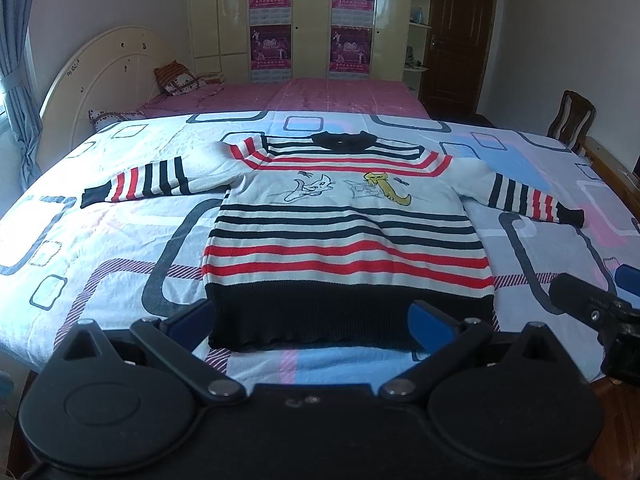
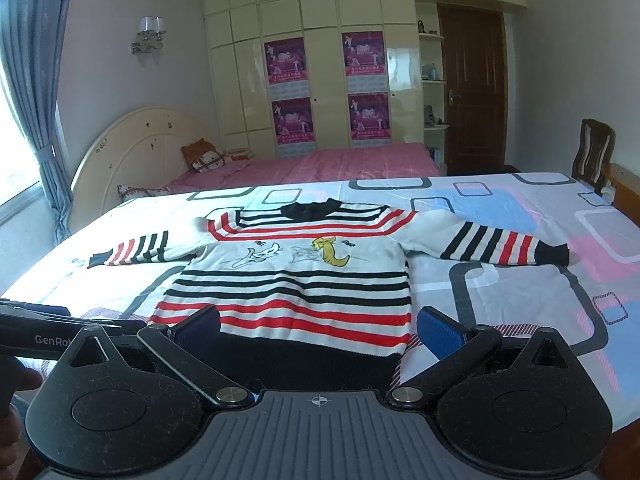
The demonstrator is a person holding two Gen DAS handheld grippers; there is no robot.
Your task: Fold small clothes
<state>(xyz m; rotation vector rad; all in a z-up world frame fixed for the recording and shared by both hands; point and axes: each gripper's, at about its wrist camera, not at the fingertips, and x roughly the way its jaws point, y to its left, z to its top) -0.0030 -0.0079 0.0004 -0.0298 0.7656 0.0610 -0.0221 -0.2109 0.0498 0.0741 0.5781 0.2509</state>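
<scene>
On the patterned bedsheet (image 1: pixel 120 248), a flat striped sweater (image 1: pixel 344 232), wide-spread left gripper (image 1: pixel 312 320) near.

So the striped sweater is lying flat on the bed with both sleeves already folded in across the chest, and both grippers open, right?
Not quite: both sleeves are spread straight out, not folded in, as the left wrist view shows. The sweater does lie flat on the bed, and left gripper and right gripper are open.

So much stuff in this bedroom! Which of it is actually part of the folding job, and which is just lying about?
Part of the job:
striped sweater, spread flat
patterned bedsheet under it
left gripper, open
right gripper, open

Just lying about:
pillows
pink bed
posters
wooden chair
wall lamp
</scene>
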